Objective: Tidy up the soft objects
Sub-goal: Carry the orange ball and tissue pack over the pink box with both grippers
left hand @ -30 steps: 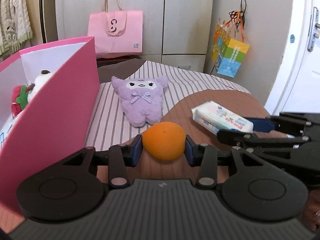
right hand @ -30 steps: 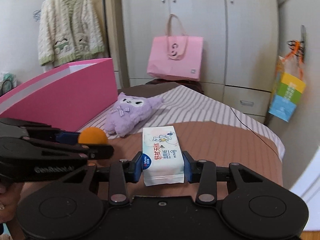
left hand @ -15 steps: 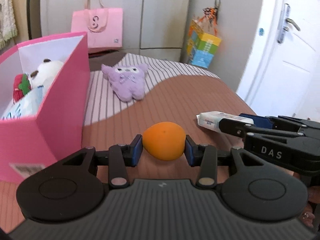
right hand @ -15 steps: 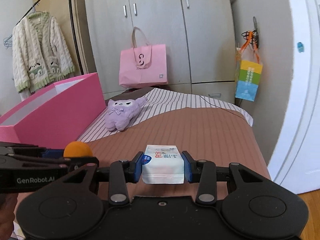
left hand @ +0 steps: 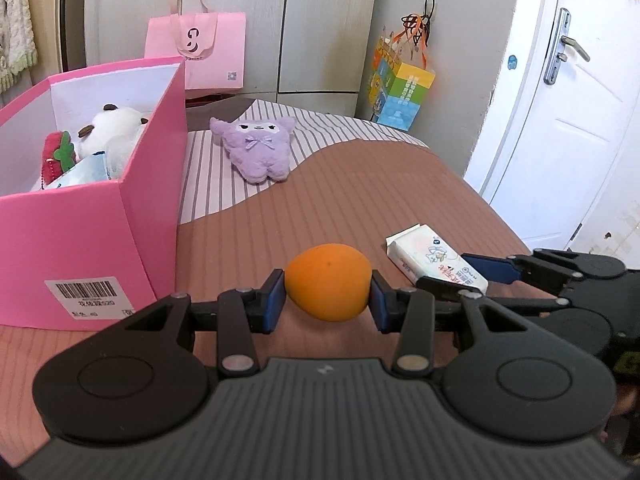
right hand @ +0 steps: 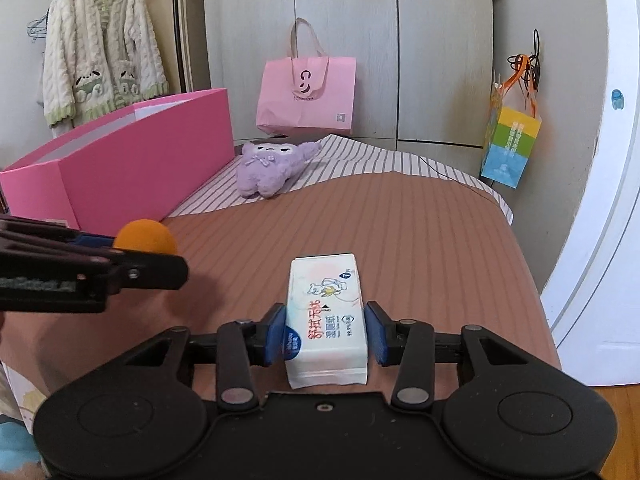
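**Both hands loaded, box lies left**

Left gripper (left hand: 327, 295) clamps the orange ball (left hand: 328, 281); right gripper (right hand: 326, 330) pinches the wipes pack (right hand: 326, 316) (long axis pointing forward); the pink box (left hand: 80, 240) sits forward-left, nearer the left gripper.

L gripper (left hand: 327, 295) & R gripper (right hand: 326, 334) side by side, level, jaws clamped, each w/ a load.
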A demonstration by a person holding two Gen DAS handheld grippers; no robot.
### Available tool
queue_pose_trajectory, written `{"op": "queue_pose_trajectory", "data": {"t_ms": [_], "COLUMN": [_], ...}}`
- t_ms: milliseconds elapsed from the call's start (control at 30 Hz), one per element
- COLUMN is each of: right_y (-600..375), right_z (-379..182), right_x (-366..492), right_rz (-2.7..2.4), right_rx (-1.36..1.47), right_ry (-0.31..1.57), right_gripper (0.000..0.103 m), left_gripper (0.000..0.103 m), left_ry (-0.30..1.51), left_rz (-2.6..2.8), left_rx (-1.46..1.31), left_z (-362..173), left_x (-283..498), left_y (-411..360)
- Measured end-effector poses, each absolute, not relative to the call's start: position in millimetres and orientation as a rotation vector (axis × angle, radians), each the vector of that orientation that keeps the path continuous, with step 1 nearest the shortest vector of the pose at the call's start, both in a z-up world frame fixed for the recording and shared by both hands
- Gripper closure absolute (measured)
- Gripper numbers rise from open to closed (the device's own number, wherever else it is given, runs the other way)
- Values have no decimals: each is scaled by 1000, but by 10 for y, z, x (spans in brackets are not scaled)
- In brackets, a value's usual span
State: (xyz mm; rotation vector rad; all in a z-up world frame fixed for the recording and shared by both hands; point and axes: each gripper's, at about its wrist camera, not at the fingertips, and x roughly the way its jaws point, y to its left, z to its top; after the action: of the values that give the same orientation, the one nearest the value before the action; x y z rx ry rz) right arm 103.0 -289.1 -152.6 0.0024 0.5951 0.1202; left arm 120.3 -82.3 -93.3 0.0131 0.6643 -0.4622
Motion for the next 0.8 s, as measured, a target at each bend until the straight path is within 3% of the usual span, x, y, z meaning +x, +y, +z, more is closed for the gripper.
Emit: {"op": "queue_pose_trajectory", "data": {"t_ms": [100,167,800], "right_y": [-2884,-2864,-2497], "right_z": [-1596,-1620,-1363], "right_x": [1105,1108,554], "right_rz": [127,112,205], "right_rx": [-3,-14,9], "right_ry": [600,575,551], "right_gripper": [50,58,58], "left_gripper": [61,61,61], "left_ry": [668,669,778], "left_rz": [-463,-467,-528], "left_rx": [17,16,-9], "left_z": [-935,-929,-920], "left_x": [1200,1187,883], "left_y": [-817,-807,-442]}}
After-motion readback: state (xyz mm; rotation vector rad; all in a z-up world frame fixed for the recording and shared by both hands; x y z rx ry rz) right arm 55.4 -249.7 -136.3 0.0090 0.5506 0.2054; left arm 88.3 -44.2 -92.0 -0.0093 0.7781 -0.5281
